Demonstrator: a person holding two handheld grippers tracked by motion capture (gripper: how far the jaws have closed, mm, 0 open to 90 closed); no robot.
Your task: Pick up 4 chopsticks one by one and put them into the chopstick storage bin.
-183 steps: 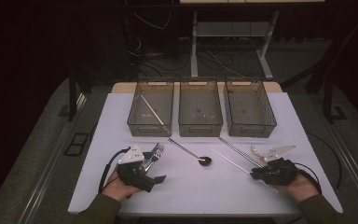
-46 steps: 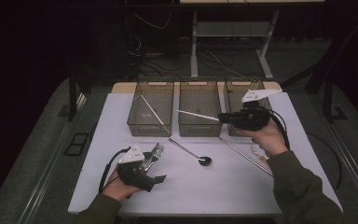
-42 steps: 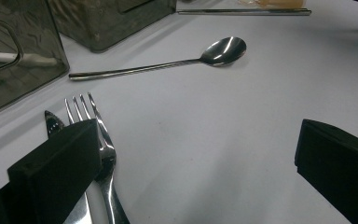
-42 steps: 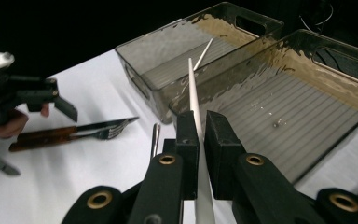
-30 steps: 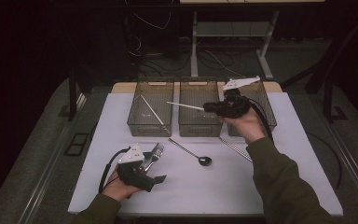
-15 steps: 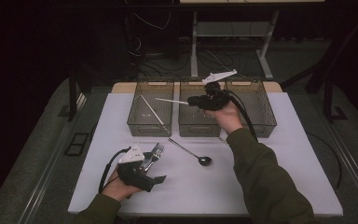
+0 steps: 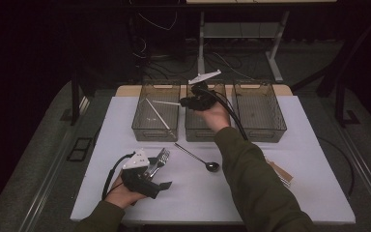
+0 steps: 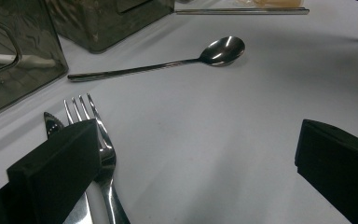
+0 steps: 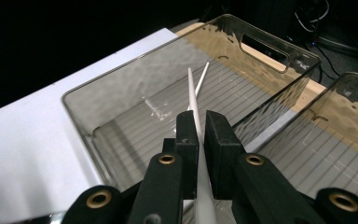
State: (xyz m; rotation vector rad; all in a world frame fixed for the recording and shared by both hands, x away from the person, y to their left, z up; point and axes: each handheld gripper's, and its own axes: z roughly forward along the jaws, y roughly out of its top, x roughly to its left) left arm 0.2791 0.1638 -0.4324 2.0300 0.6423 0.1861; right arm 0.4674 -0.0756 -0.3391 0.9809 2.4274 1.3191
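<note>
Your right gripper [image 9: 198, 126] has its fingers pressed nearly together, pinching a white chopstick [image 9: 192, 95] whose tip reaches out over the left bin [image 7: 155, 129], where another white chopstick [image 7: 155, 115] already lies slanted on the floor of that bin. Down at the near edge of the counter [image 7: 319, 159], your left gripper [image 8: 196, 154] rests with its fingers spread wide and nothing between them, one finger lying across a fork [image 8: 95, 135] beside a knife tip [image 8: 51, 125], the spoon [image 8: 168, 65] well ahead.

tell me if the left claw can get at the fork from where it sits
Probably yes: the left claw rests open on the table with the fork right beside one jaw, and nothing lies over it except a second utensil alongside.
</note>
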